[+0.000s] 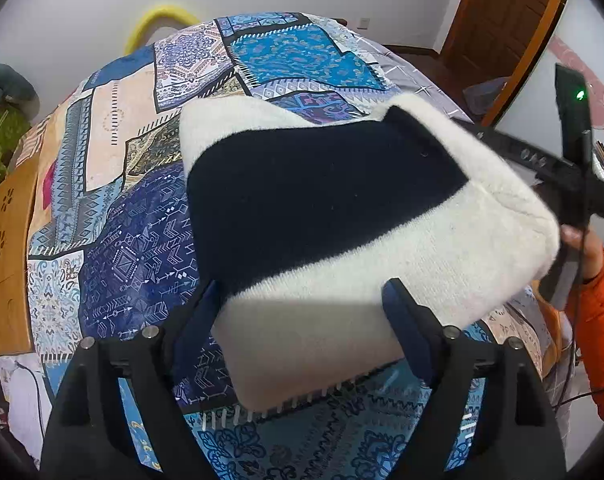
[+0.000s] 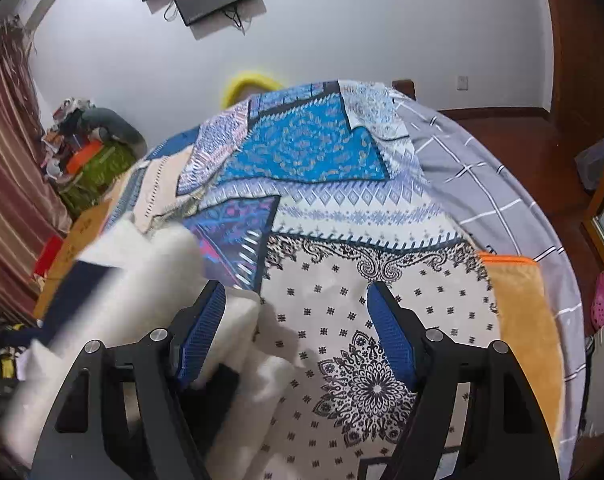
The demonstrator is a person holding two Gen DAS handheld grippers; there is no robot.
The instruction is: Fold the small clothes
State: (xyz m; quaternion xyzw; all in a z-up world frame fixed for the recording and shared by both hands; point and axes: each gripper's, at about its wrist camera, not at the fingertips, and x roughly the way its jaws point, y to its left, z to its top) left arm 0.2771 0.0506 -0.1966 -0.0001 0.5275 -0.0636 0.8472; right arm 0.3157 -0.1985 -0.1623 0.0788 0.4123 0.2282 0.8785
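Observation:
A folded white and navy knit garment [image 1: 342, 208] lies on the patchwork bedspread [image 1: 134, 240]. My left gripper [image 1: 302, 304] hangs over its near white edge, jaws wide open, with that edge lying between the blue pads and no grip on it. In the right wrist view the same garment [image 2: 122, 280] is a blurred white and navy mass at the left. My right gripper [image 2: 298, 320] stands open over the white patterned patch of the bedspread [image 2: 342, 216]. Its left pad [image 2: 206, 332] overlaps the garment's edge and nothing sits between the pads. A hand in an orange sleeve [image 1: 602, 312] holds the right gripper's body [image 1: 574, 152].
A wooden board [image 1: 6, 248] lies at the bed's left edge. An orange-yellow blanket [image 2: 518, 320] and a grey checked sheet [image 2: 482, 168] cover the right side. A pile of clutter [image 2: 90, 152] stands by the curtain; a wooden door [image 1: 502, 20] is at the far right.

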